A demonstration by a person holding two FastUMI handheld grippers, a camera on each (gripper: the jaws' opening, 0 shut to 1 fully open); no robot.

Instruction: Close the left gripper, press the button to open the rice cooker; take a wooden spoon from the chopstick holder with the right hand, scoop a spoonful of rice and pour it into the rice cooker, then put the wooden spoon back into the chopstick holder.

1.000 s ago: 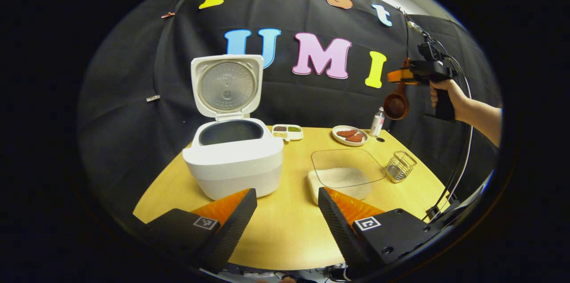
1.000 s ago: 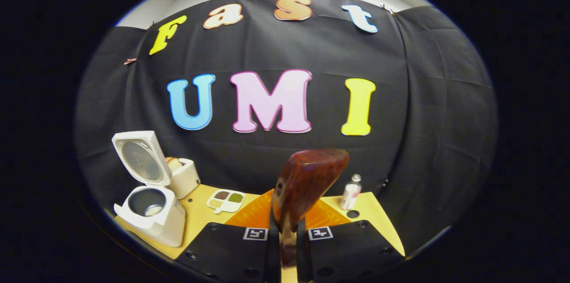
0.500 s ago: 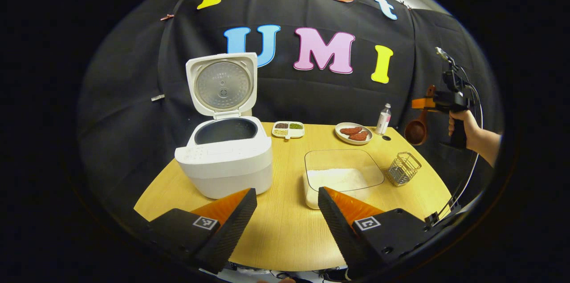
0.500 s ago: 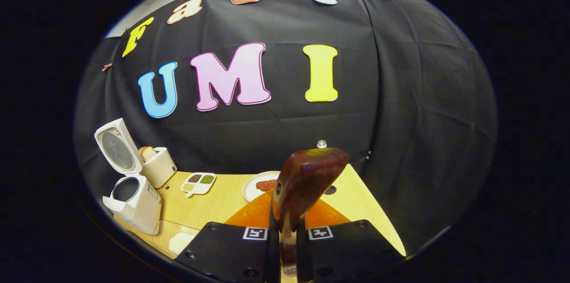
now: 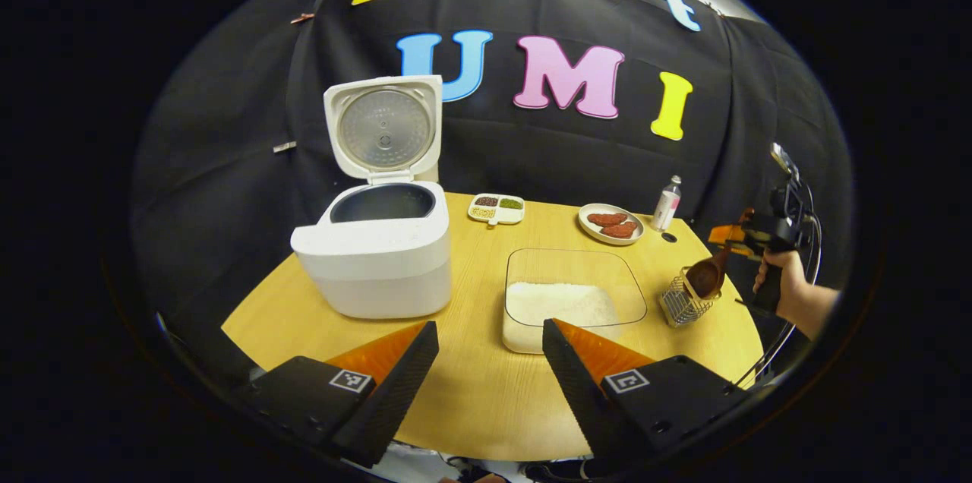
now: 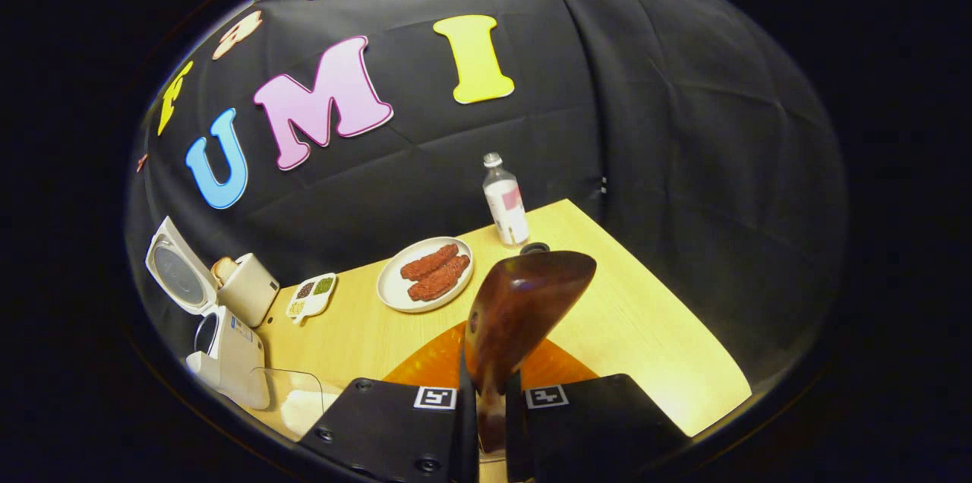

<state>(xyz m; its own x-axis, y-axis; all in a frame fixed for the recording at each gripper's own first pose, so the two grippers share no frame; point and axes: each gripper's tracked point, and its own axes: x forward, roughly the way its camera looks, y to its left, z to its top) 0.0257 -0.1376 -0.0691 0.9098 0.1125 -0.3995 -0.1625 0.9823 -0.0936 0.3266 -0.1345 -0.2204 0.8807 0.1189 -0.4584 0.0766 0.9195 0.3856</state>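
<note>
The white rice cooker (image 5: 372,263) stands on the left of the table with its lid (image 5: 383,130) up and its pot uncovered; it also sits small at the left edge (image 6: 228,350). A clear container of rice (image 5: 566,301) lies to its right. My left gripper (image 5: 490,350) hovers open over the table's near edge, holding nothing. My right gripper (image 6: 490,392) is shut on the handle of the wooden spoon (image 6: 524,312). Far right, that spoon's bowl (image 5: 706,278) hangs bowl-down at the rim of the wire chopstick holder (image 5: 678,308), held by the right gripper (image 5: 740,235) and a hand (image 5: 790,293).
At the table's back stand a plate of sausages (image 6: 425,282), a small bottle (image 6: 505,202), a divided dish of grains (image 6: 310,295) and a white toaster with bread (image 6: 247,289). The table's right edge (image 6: 683,331) runs close beside the holder.
The right gripper has come down from high at the right with the spoon, which now hangs at the wire holder. The right gripper view tilted downward. The left gripper stayed open.
</note>
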